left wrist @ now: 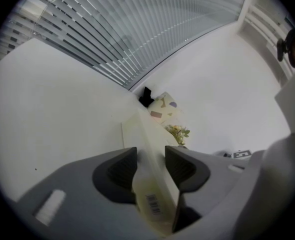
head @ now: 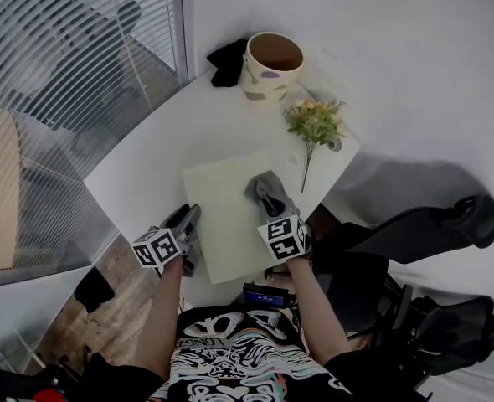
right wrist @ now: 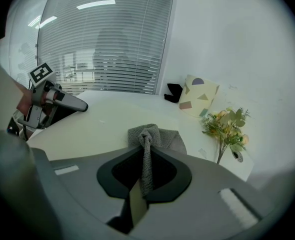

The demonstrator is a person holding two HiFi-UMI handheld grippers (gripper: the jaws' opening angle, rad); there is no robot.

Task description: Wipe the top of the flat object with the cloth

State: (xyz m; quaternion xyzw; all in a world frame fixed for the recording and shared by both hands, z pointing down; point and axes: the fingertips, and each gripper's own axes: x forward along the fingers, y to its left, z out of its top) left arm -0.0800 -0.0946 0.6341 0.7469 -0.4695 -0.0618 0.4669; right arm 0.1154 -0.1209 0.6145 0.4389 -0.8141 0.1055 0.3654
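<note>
The pale board (head: 222, 212) lies flat on the white table (head: 142, 170). The left gripper (head: 187, 218) is clamped on the board's near left edge, pinning it. The right gripper (head: 270, 202) has its jaws pinched together on a thin fold of the grey cloth (head: 264, 184), which rests bunched on the board's right half.

That narrow fold could slip free under drag, leaving bare jaws scraping the board. A wide stroke past the board's far right corner would likely catch the flowers (head: 314, 122) just beside it.
</note>
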